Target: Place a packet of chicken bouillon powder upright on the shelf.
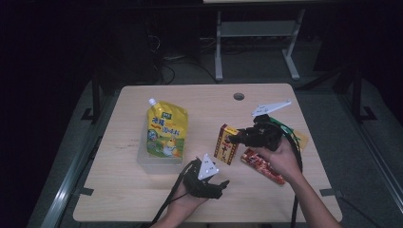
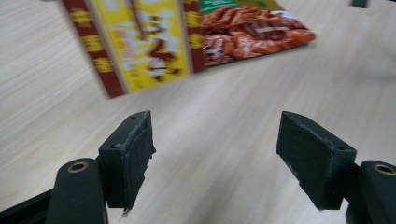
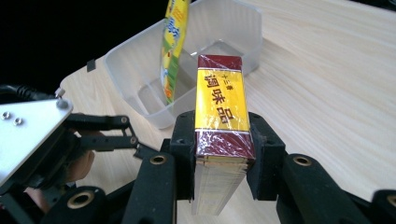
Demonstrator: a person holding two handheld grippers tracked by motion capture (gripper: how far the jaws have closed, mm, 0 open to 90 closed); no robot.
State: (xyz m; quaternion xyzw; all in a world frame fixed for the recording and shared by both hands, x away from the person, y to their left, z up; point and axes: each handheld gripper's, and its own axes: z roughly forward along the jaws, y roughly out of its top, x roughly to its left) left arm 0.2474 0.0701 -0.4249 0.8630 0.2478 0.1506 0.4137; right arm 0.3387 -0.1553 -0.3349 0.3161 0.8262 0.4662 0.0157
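The right tongs [image 3: 219,172] pinch the stiff, light seasoning box [image 3: 219,112] at its narrow sides. The left tongs [image 2: 215,154] are spread, empty. The wrap looks slippery, so hold it near the middle.

My right gripper [image 1: 236,138] holds the yellow-and-maroon cardboard seasoning box [image 1: 225,143] upright at table centre. At its four o'clock, the red flat snack packet [image 1: 262,166] lies on the light wooden table [image 1: 142,190]. At nine o'clock, the yellow spouted pouch [image 1: 166,129] stands in the clear plastic tub [image 1: 154,163]. My left gripper [image 1: 219,186] sits at six o'clock.
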